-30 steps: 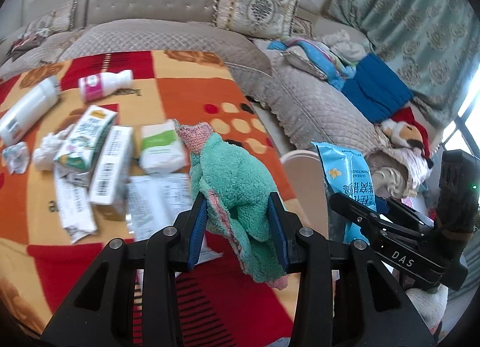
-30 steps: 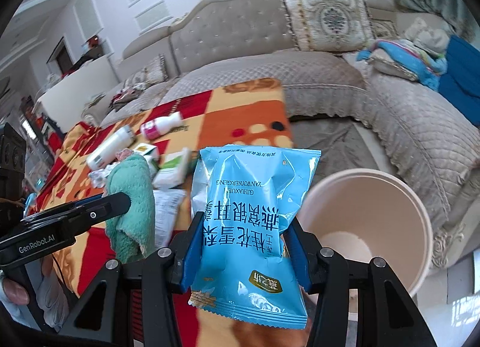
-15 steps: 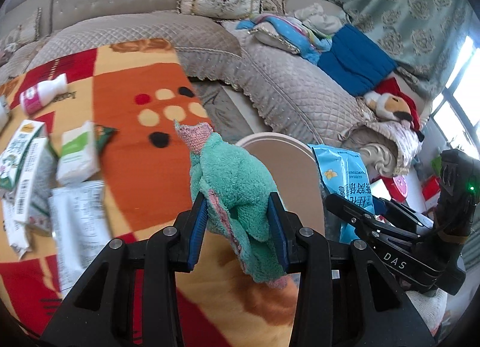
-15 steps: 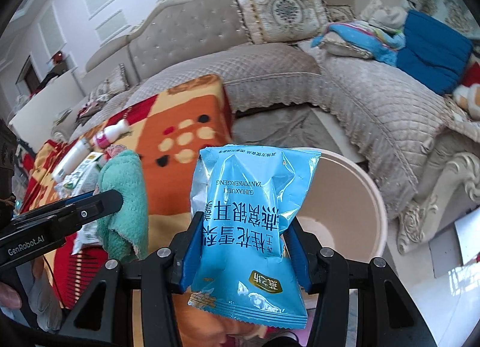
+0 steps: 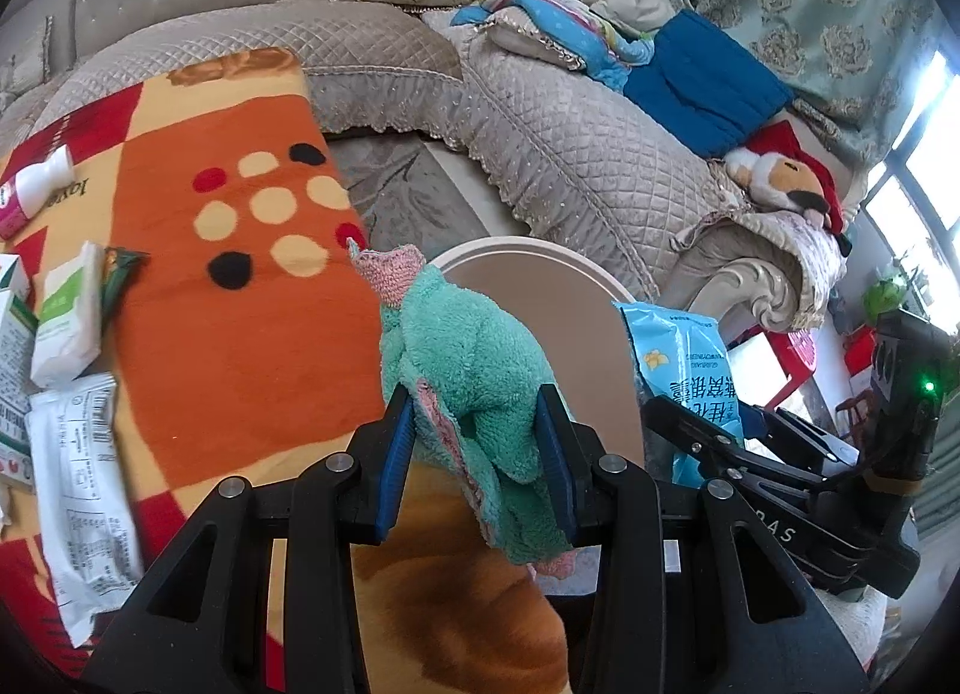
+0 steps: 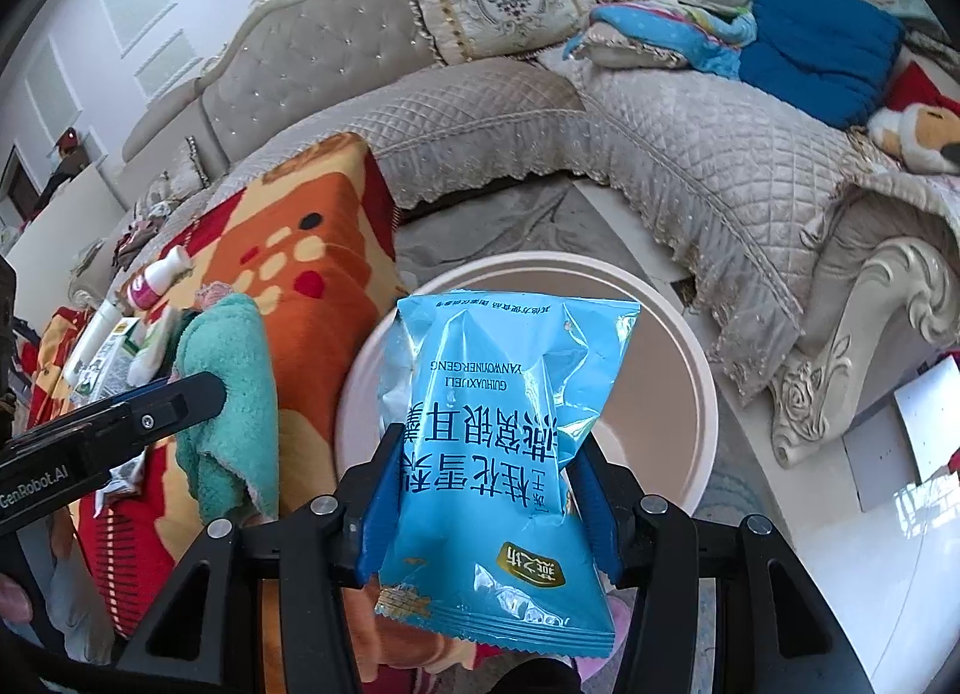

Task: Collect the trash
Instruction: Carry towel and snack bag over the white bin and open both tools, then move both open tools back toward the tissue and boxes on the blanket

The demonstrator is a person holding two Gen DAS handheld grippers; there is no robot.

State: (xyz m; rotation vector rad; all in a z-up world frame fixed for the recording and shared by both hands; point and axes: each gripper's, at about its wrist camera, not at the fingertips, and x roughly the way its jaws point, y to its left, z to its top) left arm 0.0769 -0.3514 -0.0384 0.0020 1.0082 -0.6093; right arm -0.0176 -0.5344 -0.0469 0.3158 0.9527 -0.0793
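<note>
My left gripper point(image 5: 477, 442) is shut on a green fluffy cloth with pink trim point(image 5: 462, 358), held at the near left rim of a round beige bin point(image 5: 516, 250). My right gripper point(image 6: 486, 490) is shut on a blue snack packet point(image 6: 504, 406), held over the near side of the same bin point(image 6: 678, 334). The cloth point(image 6: 231, 394) and the left gripper show at the left of the right wrist view. The packet point(image 5: 678, 352) and the right gripper show at the right of the left wrist view.
A table under an orange and red blanket point(image 5: 240, 334) carries cartons point(image 5: 63, 316), a white wrapper point(image 5: 78, 490) and a pink-labelled bottle point(image 5: 33, 193). A quilted beige sofa point(image 5: 570, 154) with cushions, blue bedding and a plush toy point(image 5: 786, 190) runs behind the bin.
Both grippers have swung right, away from the table litter and over to the bin, which now sits right under the packet. Both still hold their items.
</note>
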